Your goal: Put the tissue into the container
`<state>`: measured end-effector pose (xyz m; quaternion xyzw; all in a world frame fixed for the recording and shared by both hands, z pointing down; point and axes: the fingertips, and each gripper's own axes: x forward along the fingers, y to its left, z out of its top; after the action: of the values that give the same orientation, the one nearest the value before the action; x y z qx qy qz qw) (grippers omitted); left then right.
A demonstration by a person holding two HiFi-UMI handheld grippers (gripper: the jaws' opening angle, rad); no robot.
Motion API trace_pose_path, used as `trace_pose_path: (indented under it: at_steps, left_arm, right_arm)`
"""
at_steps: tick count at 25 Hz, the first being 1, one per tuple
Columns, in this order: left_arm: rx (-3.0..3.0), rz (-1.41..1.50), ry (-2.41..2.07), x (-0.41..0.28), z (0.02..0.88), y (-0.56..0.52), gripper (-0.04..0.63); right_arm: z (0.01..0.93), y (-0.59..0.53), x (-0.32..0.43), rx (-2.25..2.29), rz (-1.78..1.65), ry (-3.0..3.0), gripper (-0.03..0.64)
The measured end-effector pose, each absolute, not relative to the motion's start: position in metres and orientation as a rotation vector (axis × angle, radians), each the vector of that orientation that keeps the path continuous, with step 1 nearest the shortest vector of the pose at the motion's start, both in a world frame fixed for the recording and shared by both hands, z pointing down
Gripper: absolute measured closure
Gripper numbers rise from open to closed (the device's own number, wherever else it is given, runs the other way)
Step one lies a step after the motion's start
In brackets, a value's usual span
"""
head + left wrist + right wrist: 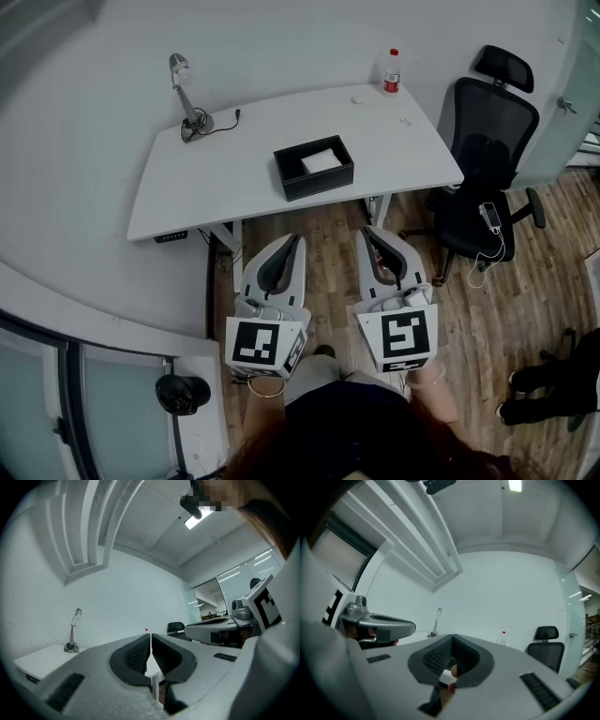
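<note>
A black open box, the container (pixel 314 178), stands on the white desk (pixel 206 187), and a white tissue (pixel 322 161) lies inside it. Both grippers hang in front of the desk's near edge, over the wood floor, pointing toward the desk. My left gripper (pixel 299 239) (pixel 150 637) has its jaws pressed together with nothing between them. My right gripper (pixel 367 231) (pixel 452 638) is shut too and holds nothing that I can see. In each gripper view the other gripper shows off to the side, and the container is hidden behind the jaws.
A desk lamp (pixel 187 103) (pixel 72 632) (pixel 436 622) stands at the desk's back left, a red-capped bottle (pixel 392 72) at its back right. A black office chair (pixel 483 159) with a phone (pixel 491 216) on it stands right of the desk. A black object (pixel 183 394) lies at lower left.
</note>
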<state>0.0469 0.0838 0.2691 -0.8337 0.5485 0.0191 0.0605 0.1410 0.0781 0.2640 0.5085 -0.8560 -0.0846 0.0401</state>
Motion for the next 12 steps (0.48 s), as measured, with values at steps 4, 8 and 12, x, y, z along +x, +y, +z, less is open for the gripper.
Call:
trace_pose_path:
  at_steps: [4, 8, 12]
  left_arm:
    - [-2.518, 0.05, 1.673, 0.056, 0.273, 0.098, 0.563]
    - [-2.521, 0.041, 1.688, 0.064, 0.277, 0.112, 0.563]
    - [-2.529, 0.044, 1.709, 0.073, 0.275, 0.126, 0.563]
  right_arm:
    - [0.264, 0.092, 0.147, 1.526, -0.245, -2.648, 0.597]
    - [0.261, 0.106, 0.153, 1.495, -0.259, -2.686, 0.597]
    - [0.261, 0.116, 0.158, 1.489, -0.28, -2.685, 0.597]
